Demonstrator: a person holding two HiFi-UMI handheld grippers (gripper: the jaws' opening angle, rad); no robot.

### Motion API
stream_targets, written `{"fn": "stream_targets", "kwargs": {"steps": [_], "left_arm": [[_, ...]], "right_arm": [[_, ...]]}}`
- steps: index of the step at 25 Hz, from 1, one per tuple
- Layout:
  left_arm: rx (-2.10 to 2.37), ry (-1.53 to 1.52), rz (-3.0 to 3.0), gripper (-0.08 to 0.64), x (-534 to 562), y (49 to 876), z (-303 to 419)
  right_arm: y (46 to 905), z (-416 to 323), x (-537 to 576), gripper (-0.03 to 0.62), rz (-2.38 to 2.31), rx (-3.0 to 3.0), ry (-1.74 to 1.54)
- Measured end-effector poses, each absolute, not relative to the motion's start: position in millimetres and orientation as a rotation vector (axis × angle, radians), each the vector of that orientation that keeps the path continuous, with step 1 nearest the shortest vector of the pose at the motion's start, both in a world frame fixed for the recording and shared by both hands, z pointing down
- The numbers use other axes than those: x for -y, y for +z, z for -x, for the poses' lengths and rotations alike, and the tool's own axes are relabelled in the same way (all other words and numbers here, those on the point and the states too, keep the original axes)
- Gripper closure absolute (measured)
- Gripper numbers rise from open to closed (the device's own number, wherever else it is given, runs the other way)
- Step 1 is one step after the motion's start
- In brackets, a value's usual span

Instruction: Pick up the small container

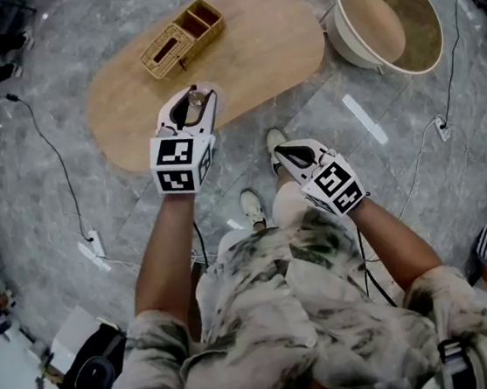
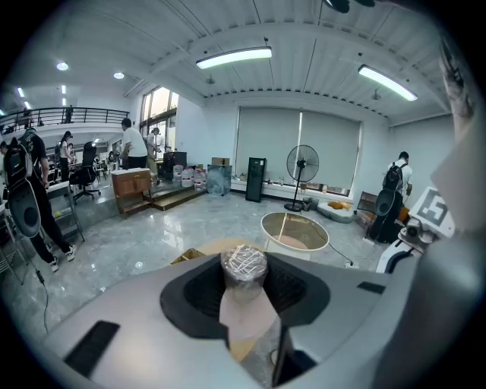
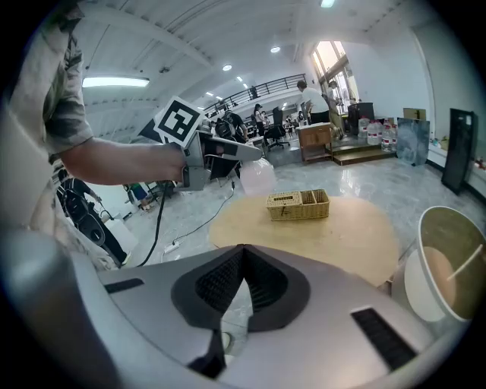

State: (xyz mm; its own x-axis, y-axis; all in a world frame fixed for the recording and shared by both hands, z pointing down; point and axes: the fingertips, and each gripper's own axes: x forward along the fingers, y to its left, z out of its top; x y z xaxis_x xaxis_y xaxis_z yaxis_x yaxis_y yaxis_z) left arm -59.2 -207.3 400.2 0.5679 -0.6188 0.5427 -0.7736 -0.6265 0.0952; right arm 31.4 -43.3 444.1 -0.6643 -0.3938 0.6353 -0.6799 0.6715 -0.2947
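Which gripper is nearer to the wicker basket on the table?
Left. The left gripper, shut on the small container, is over the near edge of the table, short of the wicker basket. The right gripper, shut and empty, is off the table over the floor, farther away.

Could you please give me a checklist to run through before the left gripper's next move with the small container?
1. Small container gripped by the left gripper: ok, clamped.
2. Container lifted clear of the wooden table: ok, held above it near its edge.
3. Container upright: cannot tell.
4. Right gripper out of the way: ok, shut, empty, off to the side of the table.
5. Wicker basket apart from the container: ok.
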Motion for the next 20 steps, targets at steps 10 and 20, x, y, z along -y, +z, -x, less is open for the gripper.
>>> {"fn": "stream_targets", "kwargs": {"steps": [10,20], "left_arm": [[1.146,0.672,-2.461,0.408,216.7,414.9,51.5],[1.160,0.684,-2.424,0.408,227.8,436.7,47.2]], "right_arm": [[454.5,-41.0,54.1,0.572,-0.817,2.337,0.722],[467.7,-49.5,70.2,0.572,-0.784,2.321,0.737]]}}
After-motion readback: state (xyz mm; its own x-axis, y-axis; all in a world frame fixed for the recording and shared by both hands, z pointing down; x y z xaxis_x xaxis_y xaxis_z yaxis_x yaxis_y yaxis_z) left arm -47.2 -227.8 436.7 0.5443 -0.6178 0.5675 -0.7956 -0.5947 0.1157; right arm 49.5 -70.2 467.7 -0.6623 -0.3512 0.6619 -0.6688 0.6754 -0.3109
